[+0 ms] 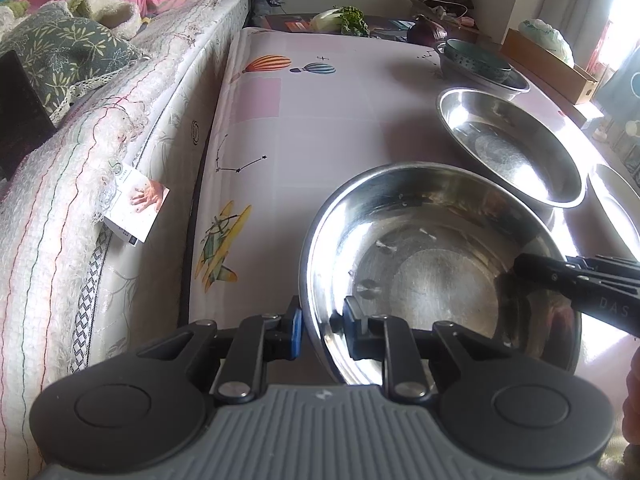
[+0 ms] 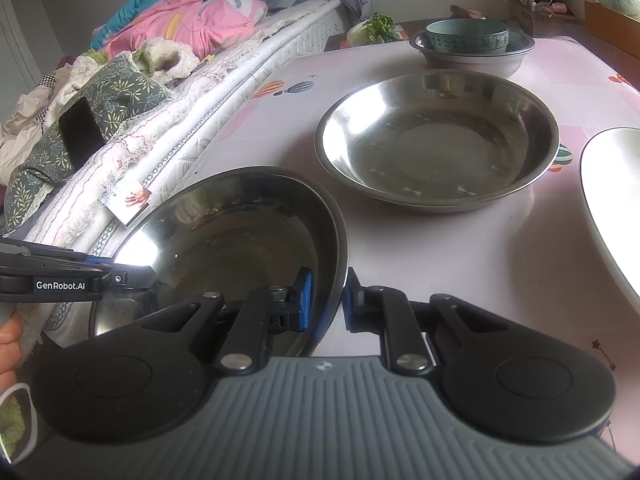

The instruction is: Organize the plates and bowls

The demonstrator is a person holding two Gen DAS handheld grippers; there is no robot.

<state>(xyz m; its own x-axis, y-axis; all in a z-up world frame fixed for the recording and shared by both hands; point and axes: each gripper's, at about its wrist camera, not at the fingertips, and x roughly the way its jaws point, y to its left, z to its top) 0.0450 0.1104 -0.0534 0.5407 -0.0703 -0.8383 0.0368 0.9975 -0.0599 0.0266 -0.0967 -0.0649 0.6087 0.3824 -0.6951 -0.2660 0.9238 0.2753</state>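
Note:
A steel bowl (image 1: pixel 432 256) sits at the near edge of the table, held on both sides. My left gripper (image 1: pixel 322 330) is shut on its near-left rim, one blue pad outside and one inside. My right gripper (image 2: pixel 326 300) is shut on the same bowl's (image 2: pixel 240 232) right rim and shows in the left wrist view (image 1: pixel 580 280). A second wide steel bowl (image 2: pixel 436 140) lies beyond it, also in the left wrist view (image 1: pixel 508 140). Farther back a teal ceramic bowl (image 2: pixel 466 36) sits inside a grey steel basin (image 2: pixel 476 58).
A white plate (image 2: pixel 608 204) lies at the right edge. The table (image 2: pixel 460 260) has a pink printed cloth. A bed with a mattress (image 1: pixel 132 152), pillows and a phone (image 2: pixel 80 132) runs along the left. Vegetables (image 1: pixel 340 20) and boxes lie at the back.

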